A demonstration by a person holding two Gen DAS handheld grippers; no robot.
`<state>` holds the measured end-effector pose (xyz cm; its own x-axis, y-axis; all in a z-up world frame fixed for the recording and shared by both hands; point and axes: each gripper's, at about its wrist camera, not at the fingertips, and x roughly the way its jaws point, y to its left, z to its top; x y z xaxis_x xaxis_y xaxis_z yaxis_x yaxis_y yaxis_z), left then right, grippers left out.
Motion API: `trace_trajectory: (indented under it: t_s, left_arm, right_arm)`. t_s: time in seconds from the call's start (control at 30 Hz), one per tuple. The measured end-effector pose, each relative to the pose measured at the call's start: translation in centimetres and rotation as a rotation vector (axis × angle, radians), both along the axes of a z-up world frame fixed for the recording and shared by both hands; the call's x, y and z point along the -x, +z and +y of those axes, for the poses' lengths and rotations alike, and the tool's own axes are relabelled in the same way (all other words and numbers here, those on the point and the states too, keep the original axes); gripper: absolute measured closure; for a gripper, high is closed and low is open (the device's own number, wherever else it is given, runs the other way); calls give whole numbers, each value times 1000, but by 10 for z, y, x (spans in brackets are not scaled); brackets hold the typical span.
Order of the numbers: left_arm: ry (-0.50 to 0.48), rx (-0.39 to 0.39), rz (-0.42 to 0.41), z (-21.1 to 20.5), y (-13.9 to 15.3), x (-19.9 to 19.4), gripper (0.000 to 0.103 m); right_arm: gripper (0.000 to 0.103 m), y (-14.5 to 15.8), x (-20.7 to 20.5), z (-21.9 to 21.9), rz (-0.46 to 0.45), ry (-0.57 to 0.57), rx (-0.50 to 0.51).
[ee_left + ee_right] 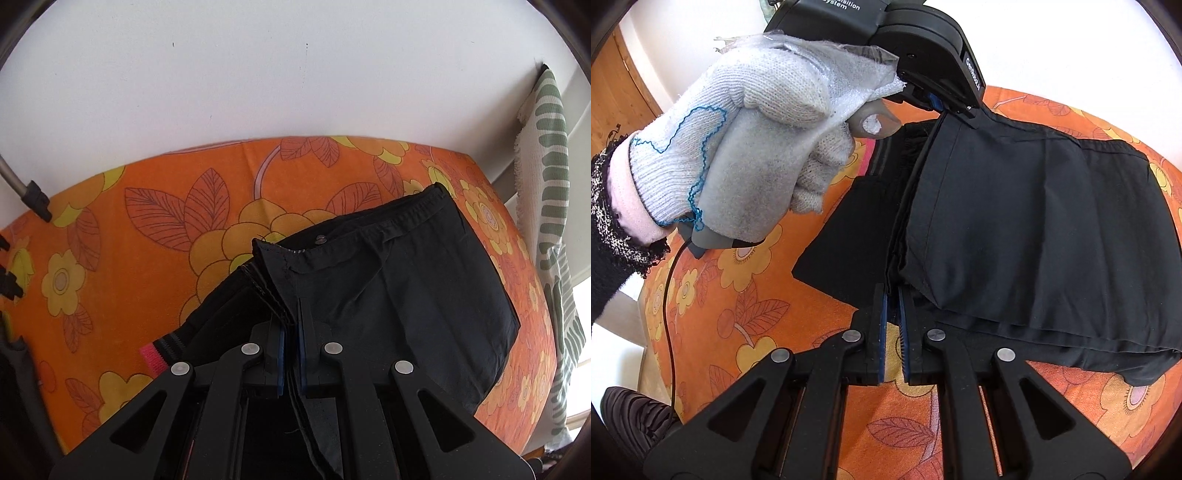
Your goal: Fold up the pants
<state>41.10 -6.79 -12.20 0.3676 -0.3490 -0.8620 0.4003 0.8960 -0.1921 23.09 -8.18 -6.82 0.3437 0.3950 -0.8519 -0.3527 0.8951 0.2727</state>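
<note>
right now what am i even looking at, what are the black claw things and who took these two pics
There is no robot. A person holds a hand tool with two fingers in each hand, and each tool carries a camera looking along its fingers. One picture comes from the left gripper, the other from the right gripper. The right view also shows the gloved left hand. Black pants, partly folded, lie on an orange flowered cover. Both grippers are shut on the pants' edge.

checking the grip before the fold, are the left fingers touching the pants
Touching: the left wrist view shows the left gripper fingers shut on the black pants edge.
</note>
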Motion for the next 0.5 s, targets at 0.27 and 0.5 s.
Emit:
trace_trajectory:
  t_s: [0.27,0.5]
  left_arm:
    - [83,-39,31,16,0,-4,74]
    - [102,-32,-74,34,36,16,74]
  right_arm:
    - [49,31,24,-31,-29,37,-78]
    - [49,58,11,-142,-102,-194,-78]
